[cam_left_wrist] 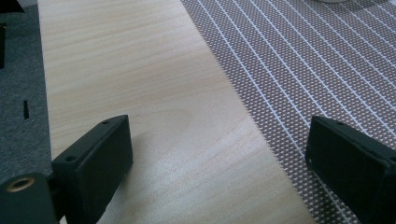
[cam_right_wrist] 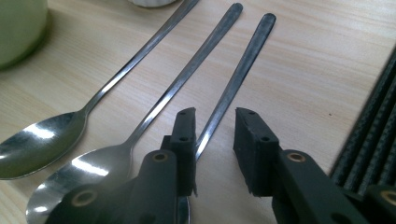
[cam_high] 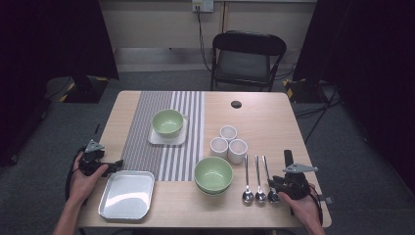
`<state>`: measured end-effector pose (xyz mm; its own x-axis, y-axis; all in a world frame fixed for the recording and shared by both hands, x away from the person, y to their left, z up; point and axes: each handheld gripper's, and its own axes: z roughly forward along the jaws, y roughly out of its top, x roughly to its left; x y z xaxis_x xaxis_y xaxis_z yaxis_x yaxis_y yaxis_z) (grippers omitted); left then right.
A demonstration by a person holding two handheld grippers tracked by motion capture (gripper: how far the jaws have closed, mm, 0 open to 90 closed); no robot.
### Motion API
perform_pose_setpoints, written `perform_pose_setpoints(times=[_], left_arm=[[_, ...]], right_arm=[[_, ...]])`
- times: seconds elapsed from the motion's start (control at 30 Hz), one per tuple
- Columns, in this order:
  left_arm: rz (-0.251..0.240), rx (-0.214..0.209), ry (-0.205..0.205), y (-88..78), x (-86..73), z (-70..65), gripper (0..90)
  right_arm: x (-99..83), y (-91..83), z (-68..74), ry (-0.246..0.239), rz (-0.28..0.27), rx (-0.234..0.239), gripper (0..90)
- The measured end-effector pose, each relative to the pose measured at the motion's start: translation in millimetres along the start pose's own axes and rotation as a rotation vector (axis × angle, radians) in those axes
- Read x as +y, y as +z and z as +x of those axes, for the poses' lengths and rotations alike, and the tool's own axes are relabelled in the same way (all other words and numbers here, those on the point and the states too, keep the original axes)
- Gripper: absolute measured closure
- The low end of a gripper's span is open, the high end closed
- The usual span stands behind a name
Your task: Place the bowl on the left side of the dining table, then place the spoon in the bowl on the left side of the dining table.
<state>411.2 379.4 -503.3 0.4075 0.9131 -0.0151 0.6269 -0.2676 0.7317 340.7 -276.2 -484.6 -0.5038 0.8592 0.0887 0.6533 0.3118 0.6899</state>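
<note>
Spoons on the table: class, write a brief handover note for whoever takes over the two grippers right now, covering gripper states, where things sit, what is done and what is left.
Right gripper: jaws either side of the handle of the rightmost long steel spoon, a gap showing on the right side; not gripped yet.
Left gripper: jaws wide open above bare wooden table, beside the striped grey runner; holding nothing.
Things: three spoons lie side by side, right of the near green bowl.
Done: the rightmost spoon is straddled.
Left: probably close on it and lift.
</note>
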Motion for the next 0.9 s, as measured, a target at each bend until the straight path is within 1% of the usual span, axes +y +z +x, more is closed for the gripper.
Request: perform_pose_setpoints(times=[0.17,0.27,0.3,0.4,0.5,0.6,0.7,0.9], left_arm=[[0.000,0.000,0.000,-0.1,0.0,0.1,7.1],[0.000,0.000,0.000,-0.1,0.1,0.1,7.1],[0.002,0.000,0.005,-0.2,0.1,0.5,7.0],[0.000,0.001,0.001,0.1,0.3,0.7,7.1],[-0.001,0.000,-0.004,0.2,0.3,0.6,7.0],[0.001,0.002,0.001,0.1,0.3,0.8,7.0],[0.000,0.003,-0.003,0.3,0.3,0.2,6.9],[-0.001,0.003,-0.006,0.8,0.4,0.1,6.5]], right_arm=[[-1.4,1.1,-0.8,0.001,0.000,0.007,71.0],[-1.3,1.2,-0.8,0.001,0.001,-0.003,75.4],[-1.2,1.1,-1.0,0.005,0.002,-0.007,76.9],[-0.8,1.8,-2.7,0.026,-0.003,-0.012,77.9],[-0.1,2.6,-3.0,0.032,-0.004,-0.019,79.3],[1.0,4.3,-3.3,0.044,-0.010,-0.031,81.6],[1.8,5.1,-3.7,0.049,-0.011,-0.037,82.0],[1.4,5.4,-4.8,0.066,-0.017,-0.033,82.7]])
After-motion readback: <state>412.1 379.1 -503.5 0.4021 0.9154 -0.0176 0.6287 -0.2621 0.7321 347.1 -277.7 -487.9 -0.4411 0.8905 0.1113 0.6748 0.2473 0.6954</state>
